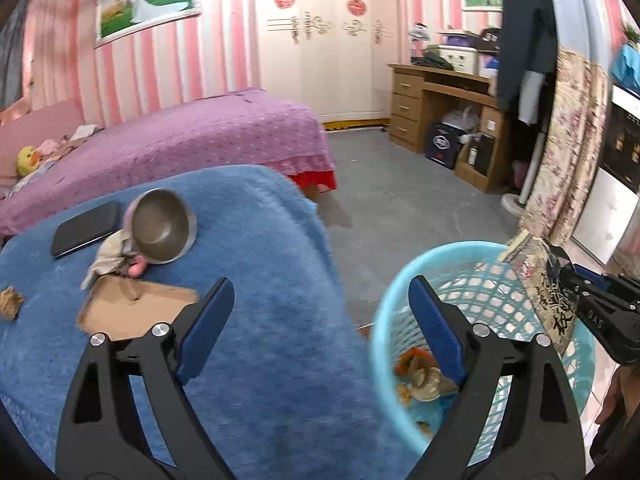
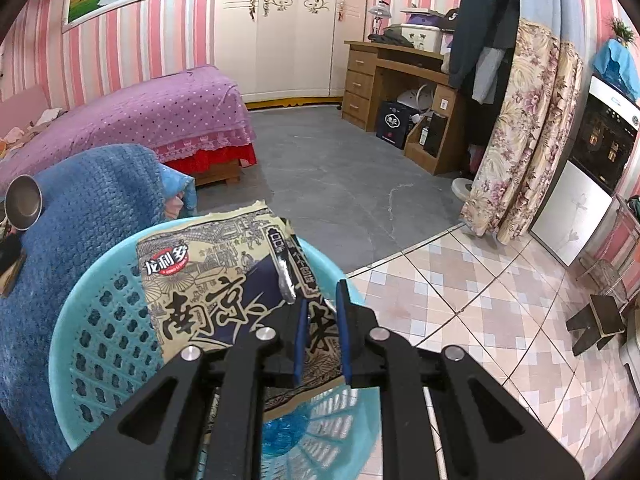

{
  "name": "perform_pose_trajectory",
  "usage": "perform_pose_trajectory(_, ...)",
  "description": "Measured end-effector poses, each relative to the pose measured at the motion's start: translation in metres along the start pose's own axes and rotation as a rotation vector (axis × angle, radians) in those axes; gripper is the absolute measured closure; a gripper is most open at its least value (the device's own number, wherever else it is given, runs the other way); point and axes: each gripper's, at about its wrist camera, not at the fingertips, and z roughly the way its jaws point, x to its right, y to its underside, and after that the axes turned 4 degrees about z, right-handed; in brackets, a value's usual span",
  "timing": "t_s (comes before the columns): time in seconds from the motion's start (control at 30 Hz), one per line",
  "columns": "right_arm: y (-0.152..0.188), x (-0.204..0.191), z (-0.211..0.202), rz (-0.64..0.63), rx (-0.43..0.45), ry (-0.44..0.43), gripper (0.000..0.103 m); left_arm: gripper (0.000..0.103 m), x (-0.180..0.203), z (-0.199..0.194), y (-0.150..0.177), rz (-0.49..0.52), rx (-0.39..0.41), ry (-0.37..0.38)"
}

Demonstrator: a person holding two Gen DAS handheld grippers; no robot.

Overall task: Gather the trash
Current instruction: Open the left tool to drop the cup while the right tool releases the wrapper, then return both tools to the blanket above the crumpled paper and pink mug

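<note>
A light blue plastic basket point(image 1: 404, 296) point(image 2: 100, 320) stands on the floor beside a blue-covered surface point(image 1: 256, 264). Orange and tan scraps point(image 1: 420, 376) lie in its bottom. My right gripper point(image 2: 322, 304) point(image 1: 576, 296) is over the basket with a printed snack bag point(image 2: 216, 280) point(image 1: 540, 280) between its fingers; the fingers stand a little apart. My left gripper point(image 1: 320, 300) is open and empty above the gap between the blue cover and the basket. On the cover lie a cardboard piece point(image 1: 136, 312), a crumpled brown scrap point(image 1: 10, 304) and a rag point(image 1: 112, 256).
A steel bowl point(image 1: 164, 226) point(image 2: 24, 202) and a black flat case point(image 1: 84, 230) rest on the blue cover. A purple bed point(image 1: 180, 136), a wooden desk point(image 1: 444, 108), a floral curtain point(image 2: 520, 132) and a small stool point(image 2: 596, 320) surround the grey floor.
</note>
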Motion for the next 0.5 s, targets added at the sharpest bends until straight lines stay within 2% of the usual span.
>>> perform_pose_trajectory(0.13, 0.001, -0.01, 0.0, -0.006, -0.004, -0.011, 0.084, 0.015, -0.032, -0.011, 0.006, -0.04, -0.001, -0.051)
perform_pose_trajectory(0.17, 0.001, -0.013, 0.0, -0.008, -0.006, -0.009, 0.069, 0.015, -0.041, -0.014, 0.007, -0.05, -0.004, -0.056)
perform_pose_trajectory(0.2, 0.001, -0.016, 0.0, -0.008, -0.007, -0.009, 0.046, 0.015, -0.046, -0.017, 0.008, -0.054, -0.005, -0.062)
perform_pose_trajectory(0.23, 0.001, -0.017, -0.001, -0.006, -0.003, -0.009, 0.037, 0.015, -0.055, -0.021, 0.009, -0.056, -0.003, -0.077)
perform_pose_trajectory(0.27, 0.001, -0.019, -0.003, -0.003, 0.004, -0.006, 0.031, 0.015, -0.06, -0.024, 0.01, -0.055, 0.0, -0.087)
perform_pose_trajectory(0.33, 0.001, -0.022, -0.007, 0.01, 0.007, -0.018, 0.028, 0.015, -0.069, -0.03, 0.012, -0.049, 0.008, -0.11)
perform_pose_trajectory(0.37, 0.0, -0.024, -0.009, 0.018, 0.014, -0.02, 0.019, 0.014, -0.075, -0.035, 0.013, -0.047, 0.013, -0.125)
perform_pose_trajectory(0.43, 0.0, -0.03, -0.016, 0.032, 0.039, -0.026, 0.011, 0.012, -0.086, -0.041, 0.014, -0.049, 0.018, -0.145)
perform_pose_trajectory(0.5, -0.001, -0.038, -0.022, 0.032, 0.051, -0.042, 0.009, 0.01, -0.099, -0.047, 0.015, -0.053, 0.021, -0.164)
